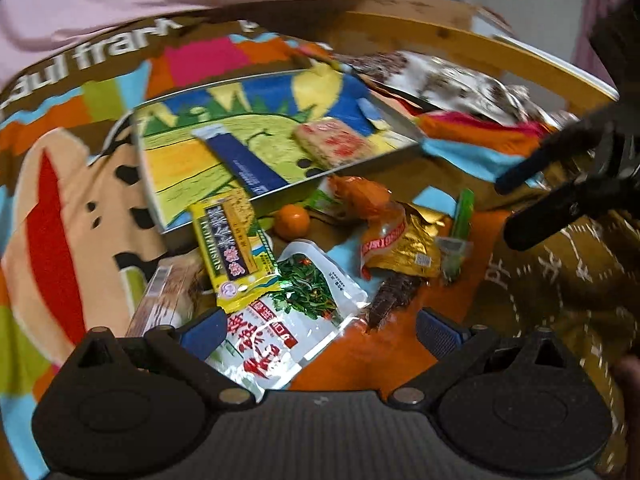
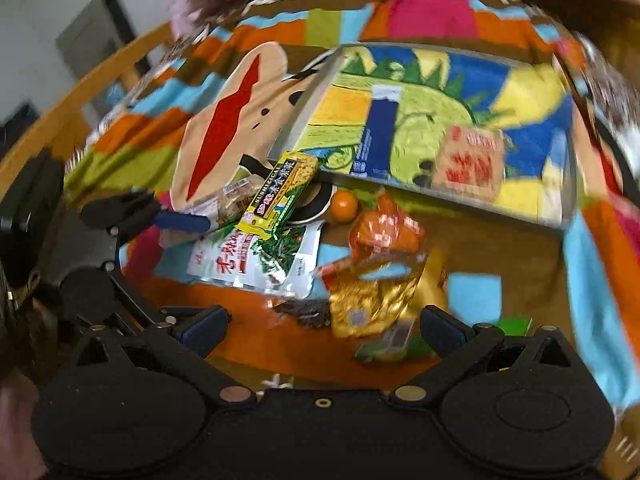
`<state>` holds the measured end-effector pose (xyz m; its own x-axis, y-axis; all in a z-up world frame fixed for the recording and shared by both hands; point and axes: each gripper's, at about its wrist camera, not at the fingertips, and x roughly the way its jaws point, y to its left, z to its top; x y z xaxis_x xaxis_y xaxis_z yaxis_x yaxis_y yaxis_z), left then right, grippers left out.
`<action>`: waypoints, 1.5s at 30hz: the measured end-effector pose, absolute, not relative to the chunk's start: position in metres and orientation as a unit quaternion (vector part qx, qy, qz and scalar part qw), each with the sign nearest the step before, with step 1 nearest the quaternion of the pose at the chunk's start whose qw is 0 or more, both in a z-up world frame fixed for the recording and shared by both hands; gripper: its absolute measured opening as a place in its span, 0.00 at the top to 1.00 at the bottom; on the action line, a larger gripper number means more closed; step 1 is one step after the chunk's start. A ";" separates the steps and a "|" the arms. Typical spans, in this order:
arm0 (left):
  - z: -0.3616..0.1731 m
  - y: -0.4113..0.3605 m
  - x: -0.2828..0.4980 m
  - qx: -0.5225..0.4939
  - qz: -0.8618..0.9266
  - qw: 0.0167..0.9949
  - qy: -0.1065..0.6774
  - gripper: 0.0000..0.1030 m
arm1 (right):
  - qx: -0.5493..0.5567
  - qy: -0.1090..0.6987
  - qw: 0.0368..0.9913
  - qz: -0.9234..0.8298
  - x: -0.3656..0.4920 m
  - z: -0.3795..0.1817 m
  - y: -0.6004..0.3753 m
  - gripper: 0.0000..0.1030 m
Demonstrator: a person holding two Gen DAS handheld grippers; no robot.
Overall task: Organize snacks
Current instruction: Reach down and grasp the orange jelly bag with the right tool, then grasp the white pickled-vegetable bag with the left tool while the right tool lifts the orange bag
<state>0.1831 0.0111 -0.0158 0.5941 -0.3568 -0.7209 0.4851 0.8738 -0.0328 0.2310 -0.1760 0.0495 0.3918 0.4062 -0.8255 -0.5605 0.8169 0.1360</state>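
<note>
Two snacks boxed, most still loose.
The shallow dinosaur-print tin tray (image 1: 360, 92), upper centre, holds a blue bar (image 1: 244, 162) and a pink-printed cracker pack (image 1: 334, 142); both grippers' jaws gape wide, empty, over the heap below.

snack packets (image 1: 304, 300) heaped beside tray (image 1: 160, 160)
</note>
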 end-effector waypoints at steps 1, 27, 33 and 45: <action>-0.018 0.012 0.186 0.088 -0.247 0.886 0.384 0.00 | -0.099 0.461 0.834 0.288 0.235 0.048 -0.173 0.01; -0.052 0.024 0.235 0.060 -0.268 0.858 0.434 0.01 | -0.044 0.505 0.834 0.216 0.320 -0.017 -0.160 0.34; -0.047 0.014 0.222 0.046 -0.235 0.856 0.458 0.01 | -0.065 0.498 0.835 0.226 0.308 -0.010 -0.159 0.35; -0.042 0.031 0.215 0.103 -0.244 0.868 0.420 0.04 | -0.065 0.503 0.821 0.263 0.294 -0.003 -0.167 0.35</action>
